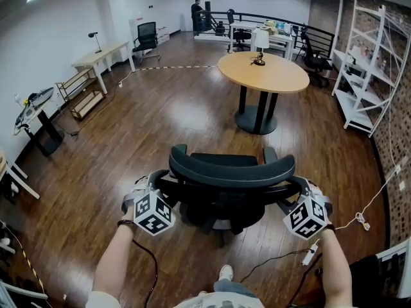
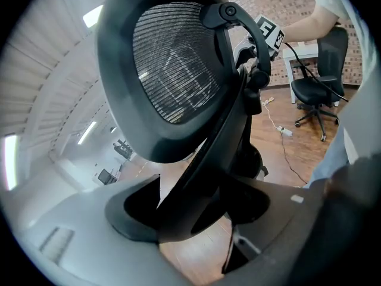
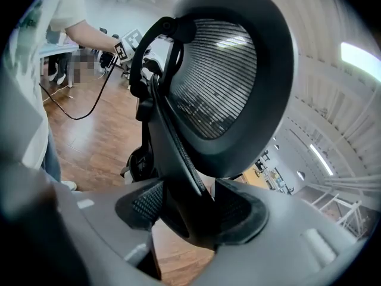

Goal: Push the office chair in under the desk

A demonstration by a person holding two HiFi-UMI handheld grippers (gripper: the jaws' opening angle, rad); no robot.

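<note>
Standing behind the office chair (image 1: 231, 172) on the open wooden floor (image 1: 180, 117), gripping it from the rear with the left gripper (image 1: 151, 201) and the right gripper (image 1: 303, 204), one at each side of the back. Clamped on the left with both fingers (image 2: 89, 225) pressed against a dark strut (image 2: 223, 136) of the back frame, no gap showing beside it; clamped likewise on the right, fingers (image 3: 262, 219) set fairly wide yet filled by the matching strut (image 3: 178, 154). Judged as the early part of the push: hold taken, chair well apart from any desk and not yet under one. Unclear which desk to aim for: nearest ahead, a round tabletop (image 1: 263, 76) carrying a table lamp (image 1: 260, 40); further off by the left wall, a long pale desk (image 1: 103, 55). Next, probably: rolling the chair forward with even pressure from both sides so as not to swivel it, steering toward the chosen desk, squaring the seat to its edge, then easing the seat in beneath. Worth minding with the round one: a central pedestal (image 1: 257, 111) likely to stop the chair's base early
</note>
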